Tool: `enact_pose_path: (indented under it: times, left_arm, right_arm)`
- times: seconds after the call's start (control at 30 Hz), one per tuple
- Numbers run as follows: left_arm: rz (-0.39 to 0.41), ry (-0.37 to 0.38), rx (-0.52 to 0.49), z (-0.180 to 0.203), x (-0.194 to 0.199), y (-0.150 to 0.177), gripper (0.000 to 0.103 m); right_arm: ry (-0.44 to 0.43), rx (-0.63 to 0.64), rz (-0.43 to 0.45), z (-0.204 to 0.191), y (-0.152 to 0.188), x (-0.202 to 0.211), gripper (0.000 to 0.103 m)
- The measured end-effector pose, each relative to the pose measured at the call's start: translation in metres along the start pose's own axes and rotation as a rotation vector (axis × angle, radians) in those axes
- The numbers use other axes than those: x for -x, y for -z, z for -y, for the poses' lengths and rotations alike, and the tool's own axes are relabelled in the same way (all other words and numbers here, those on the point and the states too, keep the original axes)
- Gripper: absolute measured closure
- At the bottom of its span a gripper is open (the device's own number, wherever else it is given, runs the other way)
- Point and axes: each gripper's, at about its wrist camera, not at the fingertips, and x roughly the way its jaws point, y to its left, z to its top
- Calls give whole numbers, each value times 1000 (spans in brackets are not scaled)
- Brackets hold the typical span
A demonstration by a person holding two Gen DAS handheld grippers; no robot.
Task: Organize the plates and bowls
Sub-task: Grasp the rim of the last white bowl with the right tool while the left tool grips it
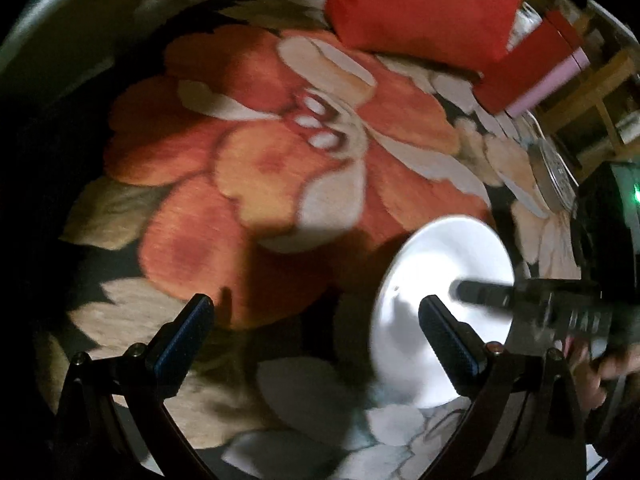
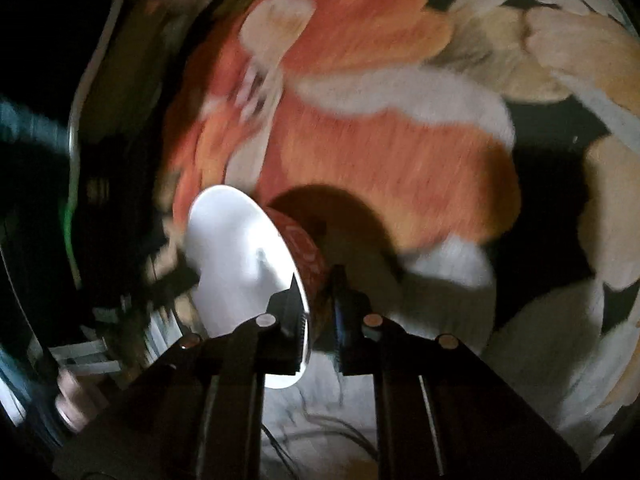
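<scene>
A bowl [image 2: 236,252], white inside with a red patterned outer wall [image 2: 306,250], is tipped up on its edge over a floral blanket [image 2: 380,152]. My right gripper [image 2: 316,300] is shut on its rim, one finger inside the bowl and one outside. In the left wrist view the same bowl [image 1: 432,264] shows its white inside at lower right, with the right gripper [image 1: 468,291] reaching in from the right. My left gripper [image 1: 318,320] hangs open over the blanket [image 1: 260,152], holding nothing. Its right finger [image 1: 444,332] stands in front of the bowl.
A red cushion [image 1: 420,4] and a red box [image 1: 528,68] lie at the blanket's far side. A patterned plate [image 1: 556,176] sits at the right edge, next to a dark device with a green light [image 1: 608,200]. Wooden furniture [image 1: 600,92] stands beyond. A hand [image 1: 592,364] holds the right gripper.
</scene>
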Motion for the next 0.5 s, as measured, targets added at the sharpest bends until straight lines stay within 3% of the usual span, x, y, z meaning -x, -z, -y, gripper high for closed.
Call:
enact_pose_path:
  times: [0.1, 0.17, 0.3, 0.4, 0.47, 0.5]
  left_arm:
    - [-51, 15, -33, 13, -13, 6, 5]
    - [-70, 19, -54, 21, -19, 10, 19]
    - [-62, 29, -63, 31, -24, 10, 26]
    - [-51, 43, -60, 35, -27, 4, 47]
    - [-65, 69, -49, 36, -29, 0, 89]
    - [-72, 72, -44, 37, -30, -1, 90]
  right_arm:
    - [21, 8, 5, -3, 9, -1, 92]
    - [46, -7, 20, -3, 14, 0, 89]
    - [61, -35, 57, -4, 19, 0, 89]
    - [93, -38, 75, -7, 19, -4, 89]
    - [111, -38, 84, -5, 24, 2, 89]
    - [118, -37, 88, -7, 25, 2, 89]
